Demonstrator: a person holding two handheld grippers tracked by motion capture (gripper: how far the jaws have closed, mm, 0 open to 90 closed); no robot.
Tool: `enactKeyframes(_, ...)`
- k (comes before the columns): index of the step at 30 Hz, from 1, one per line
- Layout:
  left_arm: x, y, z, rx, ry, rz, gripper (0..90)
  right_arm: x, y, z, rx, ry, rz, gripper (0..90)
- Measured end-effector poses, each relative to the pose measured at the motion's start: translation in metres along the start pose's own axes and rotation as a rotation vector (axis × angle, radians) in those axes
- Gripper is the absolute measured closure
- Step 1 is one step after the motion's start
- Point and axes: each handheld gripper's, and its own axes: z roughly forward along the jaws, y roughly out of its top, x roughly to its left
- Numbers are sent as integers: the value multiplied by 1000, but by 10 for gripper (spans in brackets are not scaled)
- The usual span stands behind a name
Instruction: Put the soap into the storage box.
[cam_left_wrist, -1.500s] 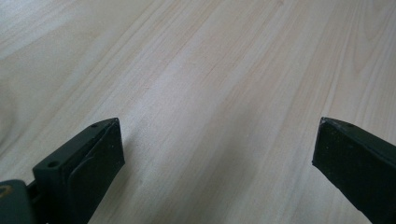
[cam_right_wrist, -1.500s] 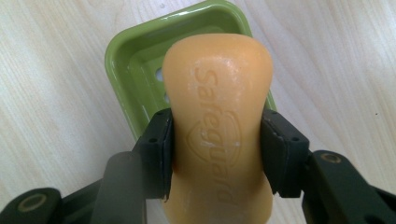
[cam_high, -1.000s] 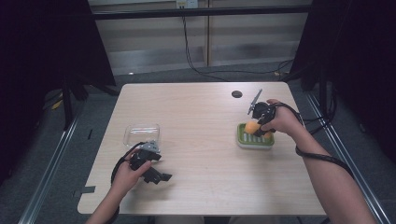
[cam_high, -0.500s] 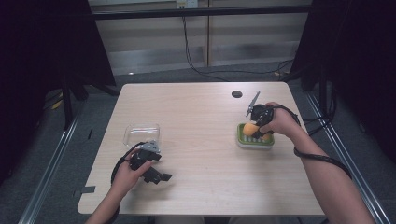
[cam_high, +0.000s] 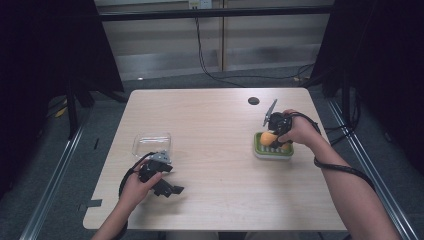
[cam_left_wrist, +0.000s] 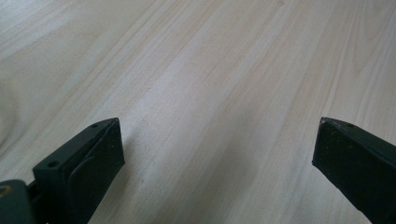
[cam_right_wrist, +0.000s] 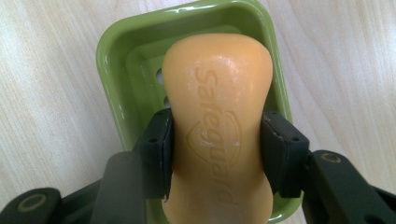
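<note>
Soap pinched in my right gripper over the green dish; left gripper idle and wide open.

My right gripper (cam_right_wrist: 215, 154) has both jaws pressed against the waist of the orange soap (cam_right_wrist: 219, 116), held above the dish (cam_right_wrist: 109, 60) at the table's (cam_high: 220, 125) right side; I cannot tell whether the soap's far end touches the dish. My left gripper (cam_high: 162, 181) rests low over bare wood near the front left, its jaws spread far apart with nothing between them. A clear tub (cam_high: 151, 143) sits just beyond it.
</note>
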Motion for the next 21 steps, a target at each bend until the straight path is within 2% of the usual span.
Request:
enactKeyframes(15,1,-1,0,-5,3,-3,17,-1,2,3,9,-3,-7,499)
enactKeyframes(16,0,0,-1,20,33,3,17,-1,2,3,8,-4,-9,500)
enactKeyframes(17,0,0,-1,16,34,3,17,-1,2,3,9,0,-12,499)
enactKeyframes(18,1,-1,0,2,0,-3,17,-2,2,4,6,3,-14,499)
enactKeyframes(19,1,-1,0,-7,2,0,17,-2,2,4,11,1,-17,499)
enactKeyframes(20,0,-1,0,-6,5,0,17,0,2,4,17,1,2,499)
enactKeyframes(21,0,0,0,-7,3,-1,18,-2,2,5,14,5,-10,499)
